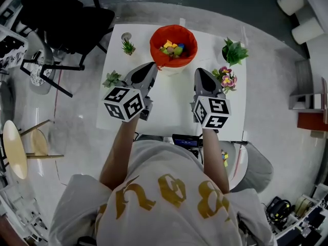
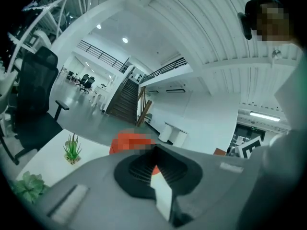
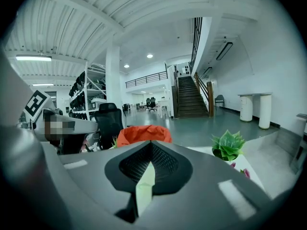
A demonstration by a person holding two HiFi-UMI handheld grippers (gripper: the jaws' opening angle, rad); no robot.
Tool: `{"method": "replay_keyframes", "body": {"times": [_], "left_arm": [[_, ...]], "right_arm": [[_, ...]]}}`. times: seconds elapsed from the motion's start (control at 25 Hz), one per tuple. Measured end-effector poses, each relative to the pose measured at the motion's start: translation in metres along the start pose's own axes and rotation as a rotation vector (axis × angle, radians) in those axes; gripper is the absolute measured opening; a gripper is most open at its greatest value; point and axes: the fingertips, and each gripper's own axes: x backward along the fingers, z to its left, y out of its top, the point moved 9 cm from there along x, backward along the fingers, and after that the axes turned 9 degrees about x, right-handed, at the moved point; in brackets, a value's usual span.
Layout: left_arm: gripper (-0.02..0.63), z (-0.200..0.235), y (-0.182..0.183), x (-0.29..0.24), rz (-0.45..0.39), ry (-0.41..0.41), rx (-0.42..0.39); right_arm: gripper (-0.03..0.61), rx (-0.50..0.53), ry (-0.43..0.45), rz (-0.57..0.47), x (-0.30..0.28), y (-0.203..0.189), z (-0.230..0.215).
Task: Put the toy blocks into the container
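Observation:
An orange container (image 1: 159,55) stands at the far middle of the white table (image 1: 171,104) with several coloured toy blocks (image 1: 173,48) inside it. My left gripper (image 1: 152,65) hovers just left of and in front of the container, jaws together and nothing between them. My right gripper (image 1: 199,72) hovers to the container's front right, also shut and holding nothing. In the left gripper view the container (image 2: 120,145) shows beyond the closed left gripper (image 2: 153,166). In the right gripper view the container (image 3: 144,134) rises behind the closed right gripper (image 3: 148,169). No loose blocks show on the table.
Small potted plants stand at the back left (image 1: 128,46), the left edge (image 1: 111,78) and the back right (image 1: 234,51). A flower pot (image 1: 226,77) sits just right of my right gripper. A black office chair (image 1: 66,14) is beyond the table's left corner.

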Motion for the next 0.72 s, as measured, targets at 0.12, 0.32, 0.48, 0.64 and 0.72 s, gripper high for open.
{"method": "replay_keyframes", "body": {"times": [0.12,0.32,0.48,0.64,0.72], "left_arm": [[0.002,-0.007,-0.001,0.002,0.003,-0.007,-0.011],[0.002,-0.009,-0.004,0.003,0.006,-0.005,-0.015],[0.002,-0.013,-0.006,0.001,0.009,-0.012,-0.019],[0.002,-0.015,-0.004,-0.002,0.009,-0.015,-0.024],[0.002,-0.015,-0.004,-0.002,0.008,-0.014,-0.024]], "right_arm": [[0.023,0.017,-0.006,0.003,0.006,0.001,0.000],[0.023,0.029,-0.015,0.016,0.010,0.000,0.000],[0.023,0.034,-0.018,0.016,0.013,0.000,-0.002],[0.023,0.030,-0.021,0.018,0.014,-0.001,-0.004],[0.023,0.028,-0.020,0.020,0.013,-0.002,-0.005]]}}
